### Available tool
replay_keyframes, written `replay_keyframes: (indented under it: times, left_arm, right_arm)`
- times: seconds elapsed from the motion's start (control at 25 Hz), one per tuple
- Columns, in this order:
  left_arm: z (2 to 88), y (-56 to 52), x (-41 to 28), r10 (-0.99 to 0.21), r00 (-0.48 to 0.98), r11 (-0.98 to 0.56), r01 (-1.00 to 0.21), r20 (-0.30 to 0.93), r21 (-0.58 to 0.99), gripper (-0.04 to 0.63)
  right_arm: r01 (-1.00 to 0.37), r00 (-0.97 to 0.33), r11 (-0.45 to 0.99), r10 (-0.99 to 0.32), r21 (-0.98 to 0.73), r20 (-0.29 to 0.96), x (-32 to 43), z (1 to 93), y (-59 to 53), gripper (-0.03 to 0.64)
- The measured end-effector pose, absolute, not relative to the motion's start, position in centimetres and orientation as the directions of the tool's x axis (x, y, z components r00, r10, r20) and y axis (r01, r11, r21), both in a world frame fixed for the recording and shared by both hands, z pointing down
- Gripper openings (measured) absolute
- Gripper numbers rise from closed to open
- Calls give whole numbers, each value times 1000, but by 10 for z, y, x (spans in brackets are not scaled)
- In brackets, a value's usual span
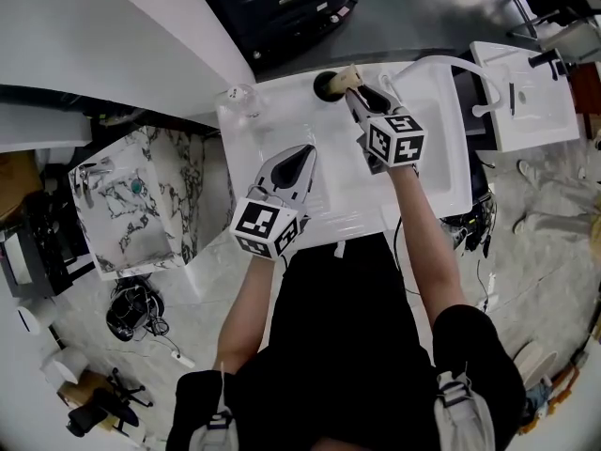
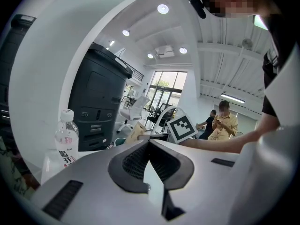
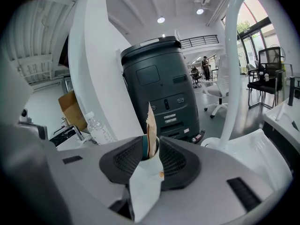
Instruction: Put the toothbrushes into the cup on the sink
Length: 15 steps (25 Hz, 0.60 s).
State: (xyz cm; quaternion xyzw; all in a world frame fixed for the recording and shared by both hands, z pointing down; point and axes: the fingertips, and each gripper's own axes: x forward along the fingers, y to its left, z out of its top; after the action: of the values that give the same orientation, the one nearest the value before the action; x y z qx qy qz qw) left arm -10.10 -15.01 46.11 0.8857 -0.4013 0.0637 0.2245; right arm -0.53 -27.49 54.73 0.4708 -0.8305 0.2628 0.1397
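Observation:
A black cup (image 1: 325,85) stands at the far edge of the white sink counter (image 1: 282,130). My right gripper (image 1: 356,95) is shut on a toothbrush in a tan and white paper wrapper (image 1: 351,75), whose tip reaches the cup's right rim. In the right gripper view the wrapped toothbrush (image 3: 150,125) stands upright between the shut jaws of the right gripper (image 3: 151,150). My left gripper (image 1: 301,161) hovers over the counter nearer me, shut, with nothing in it. The left gripper view shows the left gripper (image 2: 149,149) with its jaws closed and empty.
A clear water bottle (image 1: 240,99) stands at the counter's far left, and it is also in the left gripper view (image 2: 65,142). A white arched faucet (image 1: 467,67) rises over the basin (image 1: 441,139) at right. A dark printer (image 3: 161,95) stands behind. A marble-patterned sink (image 1: 136,205) is at left.

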Motion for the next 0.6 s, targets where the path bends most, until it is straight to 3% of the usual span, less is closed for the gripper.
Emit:
replay_keyframes:
  times: [0.6]
  left_arm:
    - [447,-125,-74,-681,678,-599,-734,277,320,14]
  right_arm:
    - [-832,-554,450,-702,-324,447,12,529,-218,106]
